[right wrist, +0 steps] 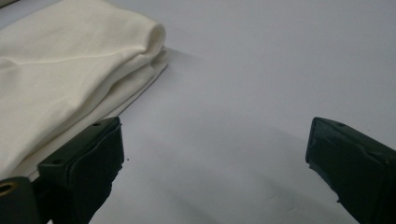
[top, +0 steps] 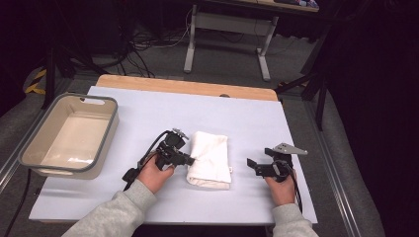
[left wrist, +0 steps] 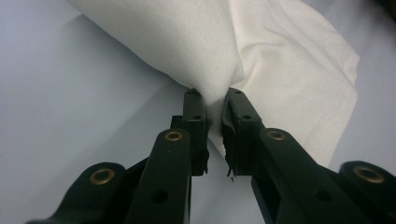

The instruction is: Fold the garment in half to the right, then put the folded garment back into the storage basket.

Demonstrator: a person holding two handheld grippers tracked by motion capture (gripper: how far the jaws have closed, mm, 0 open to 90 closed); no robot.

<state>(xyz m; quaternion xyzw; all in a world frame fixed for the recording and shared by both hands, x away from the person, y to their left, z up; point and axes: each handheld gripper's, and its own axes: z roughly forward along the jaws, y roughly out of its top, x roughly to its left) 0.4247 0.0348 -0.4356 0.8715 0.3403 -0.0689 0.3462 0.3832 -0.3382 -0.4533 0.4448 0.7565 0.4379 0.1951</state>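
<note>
A folded white cloth [top: 210, 159] lies in the middle of the pale blue table cover [top: 148, 116]. My left gripper [top: 191, 159] is at the cloth's left edge, shut on a pinch of the fabric; the left gripper view has the cloth [left wrist: 261, 51] bunched between the two black jaws [left wrist: 215, 100]. To the right of the cloth my right gripper [top: 251, 166] rests open near the table, apart from the fabric. In the right gripper view its jaws stand wide [right wrist: 215, 149] with bare table between them and the cloth [right wrist: 60, 79] at the left.
A grey-rimmed beige tub [top: 29, 150] stands empty at the table's left side. The wooden table edge [top: 188, 88] runs along the back. Beyond it are desk legs [top: 190, 47] and cables on the floor.
</note>
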